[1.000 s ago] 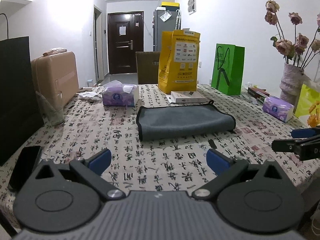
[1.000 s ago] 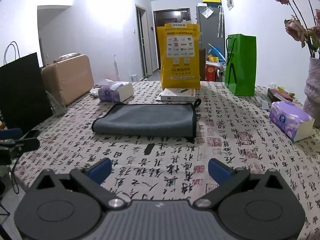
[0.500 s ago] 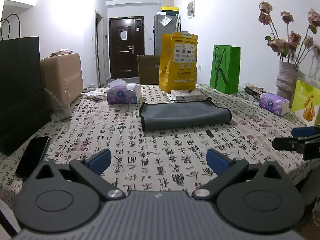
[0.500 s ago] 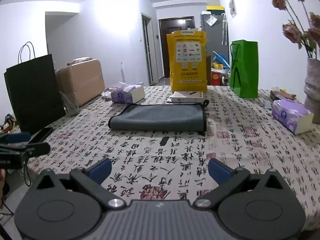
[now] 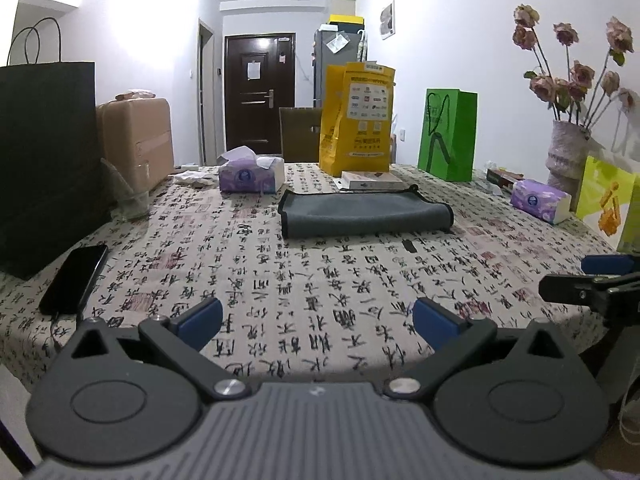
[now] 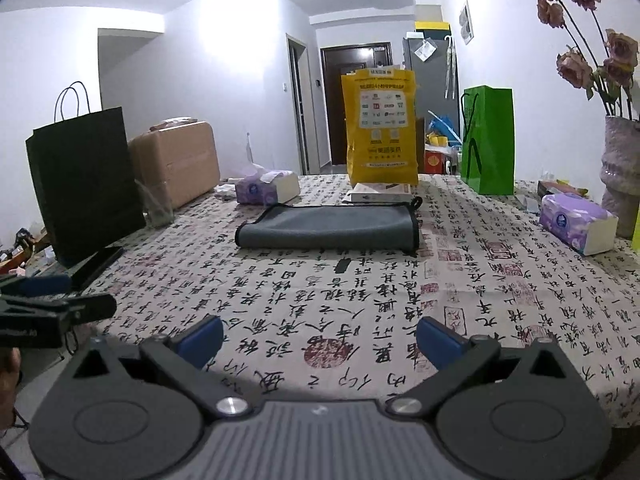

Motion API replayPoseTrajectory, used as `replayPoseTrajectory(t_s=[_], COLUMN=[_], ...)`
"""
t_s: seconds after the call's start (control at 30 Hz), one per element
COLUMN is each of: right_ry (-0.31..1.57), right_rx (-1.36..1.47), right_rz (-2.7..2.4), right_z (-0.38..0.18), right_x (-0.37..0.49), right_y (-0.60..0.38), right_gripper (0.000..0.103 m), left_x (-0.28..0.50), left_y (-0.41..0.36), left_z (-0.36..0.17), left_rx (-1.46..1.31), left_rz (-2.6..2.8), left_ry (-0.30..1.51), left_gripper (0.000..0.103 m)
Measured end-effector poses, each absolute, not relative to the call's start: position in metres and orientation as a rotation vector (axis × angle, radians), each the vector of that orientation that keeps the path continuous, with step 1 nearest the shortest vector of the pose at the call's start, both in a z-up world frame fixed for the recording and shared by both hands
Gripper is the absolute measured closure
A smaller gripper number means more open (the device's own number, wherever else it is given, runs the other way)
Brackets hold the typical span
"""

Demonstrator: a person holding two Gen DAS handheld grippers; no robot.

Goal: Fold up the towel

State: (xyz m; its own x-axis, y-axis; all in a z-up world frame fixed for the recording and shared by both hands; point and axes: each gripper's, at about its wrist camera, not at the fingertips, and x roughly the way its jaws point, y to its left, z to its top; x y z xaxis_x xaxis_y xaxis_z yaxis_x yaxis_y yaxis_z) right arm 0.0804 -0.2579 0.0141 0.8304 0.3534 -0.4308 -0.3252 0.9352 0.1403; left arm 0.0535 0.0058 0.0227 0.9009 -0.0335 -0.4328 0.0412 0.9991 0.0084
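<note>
A grey towel [image 5: 364,214] with a dark border lies folded flat on the calligraphy-print tablecloth [image 5: 312,300], mid-table; it also shows in the right wrist view [image 6: 328,227]. My left gripper [image 5: 317,322] is open and empty at the table's near edge, well short of the towel. My right gripper [image 6: 320,340] is open and empty, also near the front edge. The right gripper shows at the right edge of the left wrist view [image 5: 592,284]; the left gripper shows at the left edge of the right wrist view [image 6: 56,304].
A black phone [image 5: 74,278] and a black paper bag [image 5: 44,160] are on the left. A tissue box [image 5: 252,176], a yellow bag [image 5: 356,120], a green bag [image 5: 448,134] and a flat box [image 5: 372,180] stand behind the towel. A second tissue box [image 6: 576,222] and a flower vase [image 6: 620,168] are on the right.
Both grippers have pulled back from the towel toward the table's front edge and sit lower. The towel has not moved. Both grippers stay open.
</note>
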Motion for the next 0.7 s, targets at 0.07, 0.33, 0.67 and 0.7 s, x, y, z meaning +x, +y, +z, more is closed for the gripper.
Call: replayPoseTrajectory(t_s=[0.07,0.33,0.67,0.7], right_ry=[0.462,0.454,0.474,0.477], right_rx=[0.049,0.060,0.080,0.080], right_rz=[0.356,0.372,0.397,0.400], right_z=[0.012,0.004,-0.006,-0.007], right_x=[0.075,0.053,0.031,0.029], right_y=[-0.255,-0.249,-0.248,-0.248], right_gripper=[0.000,0.000,0.000,0.000], left_x=[0.051,0.030,0.019,0.018], left_y=[0.004,0.003,0.011,0.012], left_z=[0.021,0.020,0.014,0.014], left_rx=[0.022,0.028,-0.004,-0.005], left_rz=[-0.028,-0.039,-0.009,-0.007], left_ry=[0.447,0.441,0.474,0.476], left_gripper=[0.000,0.000,0.000,0.000])
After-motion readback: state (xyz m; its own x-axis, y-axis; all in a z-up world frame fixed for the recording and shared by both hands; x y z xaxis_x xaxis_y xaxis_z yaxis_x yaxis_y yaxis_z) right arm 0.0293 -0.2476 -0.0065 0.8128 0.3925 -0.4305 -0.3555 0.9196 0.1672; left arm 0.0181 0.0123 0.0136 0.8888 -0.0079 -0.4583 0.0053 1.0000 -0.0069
